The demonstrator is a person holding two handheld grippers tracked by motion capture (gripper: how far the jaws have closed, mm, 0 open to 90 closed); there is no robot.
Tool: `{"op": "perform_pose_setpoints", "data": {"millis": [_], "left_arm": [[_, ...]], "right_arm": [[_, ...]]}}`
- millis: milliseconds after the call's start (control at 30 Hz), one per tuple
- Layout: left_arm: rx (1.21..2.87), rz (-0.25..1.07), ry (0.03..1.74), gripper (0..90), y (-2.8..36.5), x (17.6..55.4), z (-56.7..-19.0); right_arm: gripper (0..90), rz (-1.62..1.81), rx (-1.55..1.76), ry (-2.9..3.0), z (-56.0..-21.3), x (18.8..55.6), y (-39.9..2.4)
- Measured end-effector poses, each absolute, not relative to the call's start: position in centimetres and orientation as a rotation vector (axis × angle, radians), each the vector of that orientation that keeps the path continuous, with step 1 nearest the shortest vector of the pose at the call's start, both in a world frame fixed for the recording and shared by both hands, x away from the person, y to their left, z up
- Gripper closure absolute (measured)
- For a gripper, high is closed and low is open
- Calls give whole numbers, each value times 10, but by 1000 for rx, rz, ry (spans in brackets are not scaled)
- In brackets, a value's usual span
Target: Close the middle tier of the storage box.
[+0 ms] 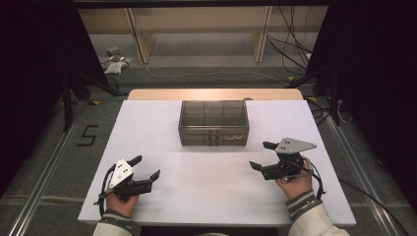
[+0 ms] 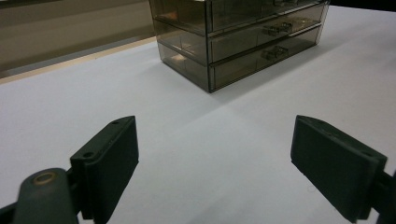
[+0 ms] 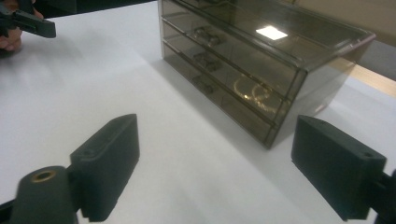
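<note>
A smoky see-through drawer chest [image 1: 214, 123] stands at the middle of the white table [image 1: 147, 123], drawers shut and facing me. Gold ring-shaped pieces [image 3: 252, 93] lie in a drawer near its right end. My left gripper [image 1: 147, 166] rests near the front left, open with nothing between its jaws; the left gripper view shows the chest [image 2: 243, 37] ahead, well beyond the open gripper [image 2: 215, 140]. My right gripper [image 1: 259, 155] hovers off the chest's front right corner, open and empty. In the right gripper view the chest [image 3: 252, 60] sits close ahead of the gripper [image 3: 215, 140], with the left gripper [image 3: 28, 21] far off.
The table's far edge shows a wooden strip [image 1: 215, 93]. Beyond it stand wooden shelf legs [image 1: 140, 42] and loose cables [image 1: 290, 49] on the floor. Dark stands [image 1: 69, 88] flank the table. A "5" mark [image 1: 87, 135] is on the floor at left.
</note>
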State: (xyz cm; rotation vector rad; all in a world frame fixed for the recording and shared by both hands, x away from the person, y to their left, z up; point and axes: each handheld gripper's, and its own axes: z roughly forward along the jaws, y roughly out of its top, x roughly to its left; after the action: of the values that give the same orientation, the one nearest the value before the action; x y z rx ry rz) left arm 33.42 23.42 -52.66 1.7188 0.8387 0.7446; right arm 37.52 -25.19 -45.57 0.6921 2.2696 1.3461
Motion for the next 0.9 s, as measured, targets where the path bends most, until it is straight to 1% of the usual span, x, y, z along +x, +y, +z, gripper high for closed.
{"op": "perform_pose_setpoints", "data": {"millis": [167,233,467,600,900], "left_arm": [[1718,742,839,153,234,334,-527],[1718,741,840,153,234,334,-527],[1715,739,839,153,234,334,-527],[1717,740,836,153,234,334,-527],[1720,740,822,153,233,333,-527]], "right_arm": [[142,1310,730,2246,-469,368,-263],[108,1275,756,2252,-473,367,-265],[75,1288,785,2261,-489,360,-274],[41,1291,787,2265,-494,357,-275],[8,1367,800,2234,-498,348,-278]]}}
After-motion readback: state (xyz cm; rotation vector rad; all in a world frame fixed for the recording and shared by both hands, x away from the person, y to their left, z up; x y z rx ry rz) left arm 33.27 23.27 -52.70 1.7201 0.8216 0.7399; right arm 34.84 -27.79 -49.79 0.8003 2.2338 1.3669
